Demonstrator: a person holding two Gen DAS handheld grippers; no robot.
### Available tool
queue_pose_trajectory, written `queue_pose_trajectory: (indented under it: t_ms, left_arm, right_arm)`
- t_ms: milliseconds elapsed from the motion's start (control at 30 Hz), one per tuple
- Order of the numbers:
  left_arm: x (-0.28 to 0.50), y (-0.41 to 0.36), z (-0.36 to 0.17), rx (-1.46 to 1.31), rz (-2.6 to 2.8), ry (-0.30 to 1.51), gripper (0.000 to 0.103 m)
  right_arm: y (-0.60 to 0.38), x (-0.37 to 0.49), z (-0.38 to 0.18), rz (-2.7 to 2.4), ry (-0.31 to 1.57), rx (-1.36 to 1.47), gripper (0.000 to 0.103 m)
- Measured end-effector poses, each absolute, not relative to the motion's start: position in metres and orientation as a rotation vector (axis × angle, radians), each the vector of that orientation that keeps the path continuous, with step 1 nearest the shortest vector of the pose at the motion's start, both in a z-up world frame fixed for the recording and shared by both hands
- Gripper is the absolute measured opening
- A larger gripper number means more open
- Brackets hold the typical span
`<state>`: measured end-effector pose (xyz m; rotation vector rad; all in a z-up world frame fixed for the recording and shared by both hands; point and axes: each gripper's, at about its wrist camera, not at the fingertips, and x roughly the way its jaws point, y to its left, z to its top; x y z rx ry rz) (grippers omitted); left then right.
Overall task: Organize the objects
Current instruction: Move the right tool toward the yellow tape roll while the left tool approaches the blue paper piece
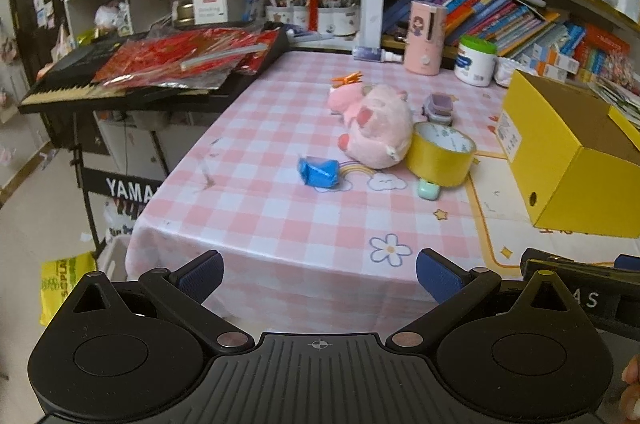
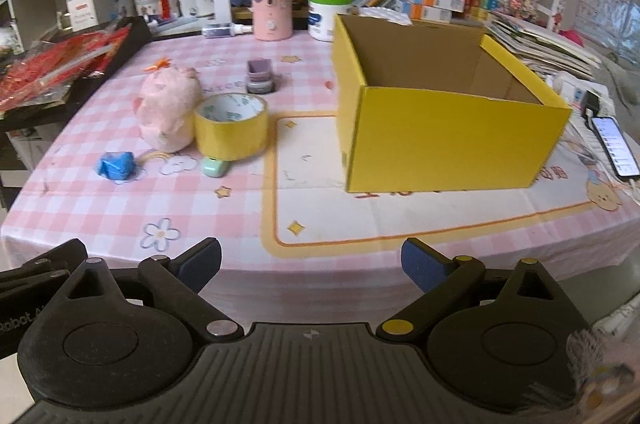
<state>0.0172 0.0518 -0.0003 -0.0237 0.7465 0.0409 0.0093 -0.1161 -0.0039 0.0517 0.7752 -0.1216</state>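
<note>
A pink plush toy lies mid-table. A yellow tape roll leans beside it, with a small mint-green object at its base. A blue crumpled item lies to the left. A small purple container and an orange clip sit behind. An open, empty yellow box stands on the right. My left gripper and right gripper are open and empty at the table's near edge.
A pink-checked tablecloth covers the table. A pink canister and a white tub stand at the back before bookshelves. A keyboard with red packets is at the left. A phone lies at the right.
</note>
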Motion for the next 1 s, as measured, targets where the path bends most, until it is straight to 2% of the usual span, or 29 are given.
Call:
queue_pose_trajectory:
  t_ms: [833,1000]
  left_arm:
    - [0.07,0.068,-0.008,-0.062,0.09,0.738,0.103]
    - [0.09,0.065,-0.013,-0.072,0.091,0.752,0.103]
  right_arm:
    - [-0.093,0.094,0.002,0.1,0.694,0.011,0.098]
    - [-0.093,0.126,-0.005,0.129,0.72,-0.005,0.094]
